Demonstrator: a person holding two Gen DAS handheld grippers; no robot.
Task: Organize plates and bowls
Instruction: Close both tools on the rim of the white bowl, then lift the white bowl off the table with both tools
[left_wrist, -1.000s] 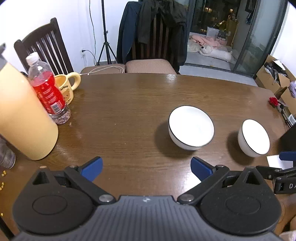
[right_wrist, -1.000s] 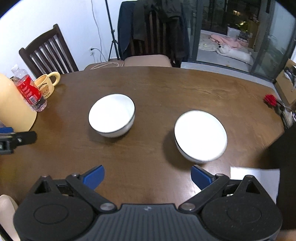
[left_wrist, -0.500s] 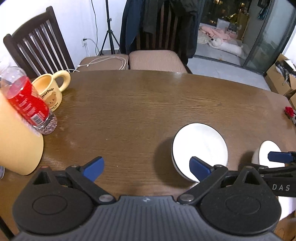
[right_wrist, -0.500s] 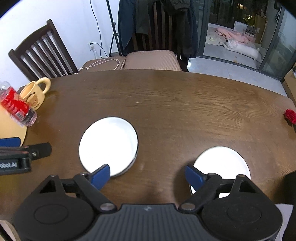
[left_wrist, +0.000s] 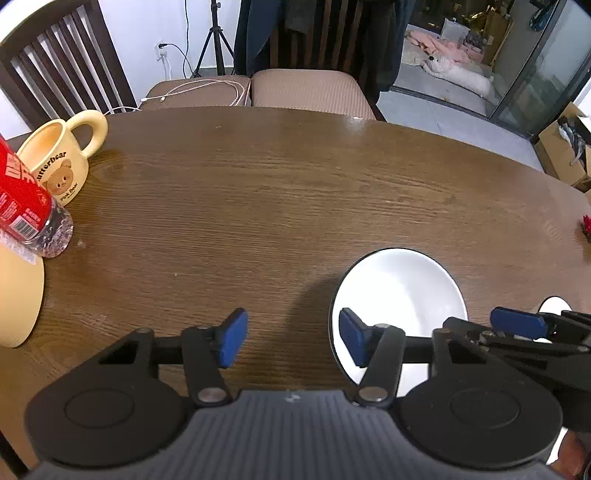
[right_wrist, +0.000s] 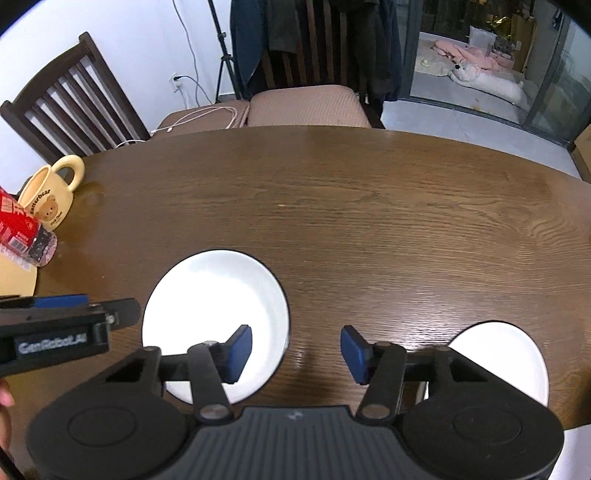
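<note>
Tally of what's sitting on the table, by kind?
White black-rimmed bowls: 2
Yellow bear-print mug: 1
Clear plastic bottle with red label: 1
Pale yellow cylindrical container: 1
Small red object at the right edge: 1
Total: 6

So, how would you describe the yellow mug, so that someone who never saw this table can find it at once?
Look at the dark wooden table and go to its far left corner, near the slatted chair. There a pale yellow mug stands upright beside a clear bottle with a red label. Unlike the plain white bowls nearer the cameras, it has a big loop handle and a printed bear.
</note>
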